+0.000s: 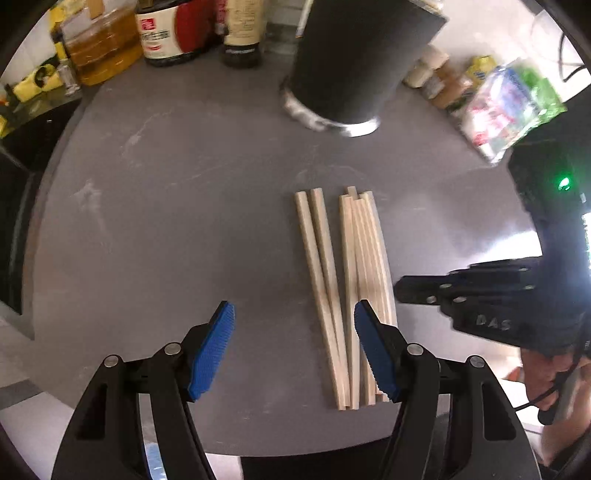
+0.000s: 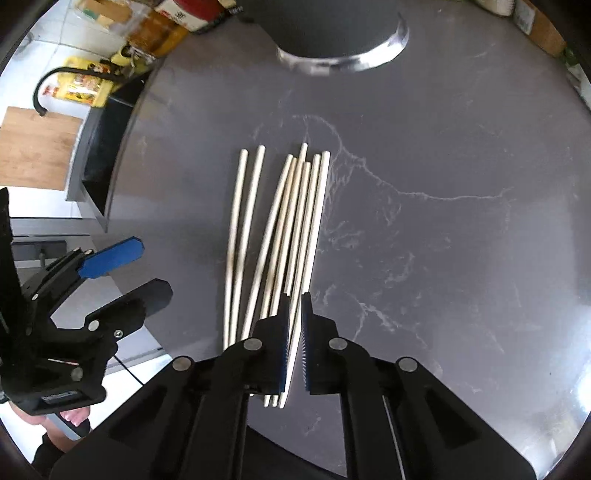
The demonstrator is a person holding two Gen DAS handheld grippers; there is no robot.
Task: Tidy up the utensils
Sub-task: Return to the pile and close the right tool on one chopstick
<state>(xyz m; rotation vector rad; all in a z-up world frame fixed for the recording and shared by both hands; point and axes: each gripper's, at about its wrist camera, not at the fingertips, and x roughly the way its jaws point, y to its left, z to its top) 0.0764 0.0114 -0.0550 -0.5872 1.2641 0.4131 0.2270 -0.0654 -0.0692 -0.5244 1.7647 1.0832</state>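
Several pale wooden chopsticks (image 1: 347, 280) lie side by side on the dark grey round table (image 1: 166, 221); they also show in the right wrist view (image 2: 280, 236). A black cylindrical holder (image 1: 354, 62) with a silver base stands at the far side, also in the right wrist view (image 2: 340, 33). My left gripper (image 1: 293, 339) is open, hovering over the near ends of the chopsticks. My right gripper (image 2: 294, 332) is shut on one chopstick at its near end. The right gripper (image 1: 406, 288) also shows at the right of the left wrist view.
Oil and sauce bottles (image 1: 162, 33) stand along the back left edge. Spice jars (image 1: 443, 77) and a colourful packet (image 1: 506, 107) sit at the back right. A wooden cutting board (image 2: 37, 147) and a black sink (image 2: 99, 155) lie to the left of the table.
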